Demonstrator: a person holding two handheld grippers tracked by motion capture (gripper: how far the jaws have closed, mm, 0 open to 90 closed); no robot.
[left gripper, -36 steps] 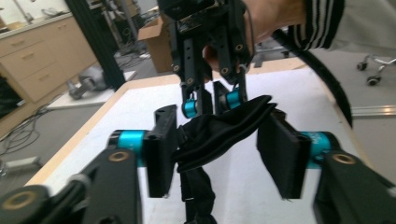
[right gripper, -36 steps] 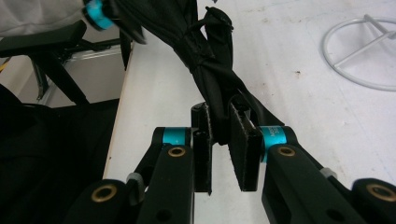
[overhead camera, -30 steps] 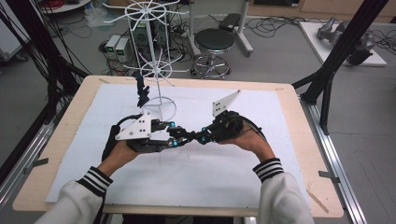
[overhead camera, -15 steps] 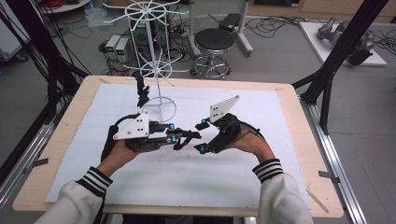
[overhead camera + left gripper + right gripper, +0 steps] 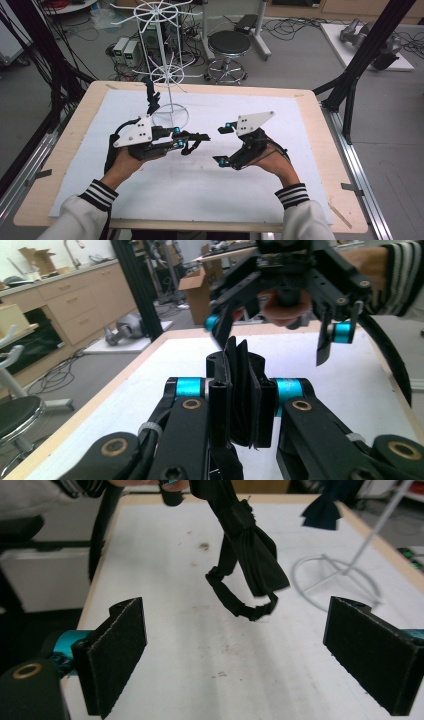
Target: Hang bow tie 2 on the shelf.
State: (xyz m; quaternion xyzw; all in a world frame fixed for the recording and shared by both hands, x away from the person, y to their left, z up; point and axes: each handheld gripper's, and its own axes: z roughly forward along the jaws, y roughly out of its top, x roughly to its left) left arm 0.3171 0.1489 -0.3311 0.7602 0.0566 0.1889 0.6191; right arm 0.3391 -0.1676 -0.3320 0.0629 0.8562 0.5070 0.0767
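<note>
A person at a table holds a gripper in each hand. The left gripper (image 5: 192, 141) has its jaws clamped on a black bow tie (image 5: 244, 395), held above the white table mat (image 5: 210, 185), its strap loop dangling down. The right gripper (image 5: 224, 145) sits just beside it, jaws spread wide apart and holding nothing. A white wire display stand (image 5: 170, 85) rises behind them, with another dark bow tie (image 5: 151, 97) hanging on it.

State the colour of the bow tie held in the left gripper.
Black; the bow tie shows best in the right gripper view.
</note>
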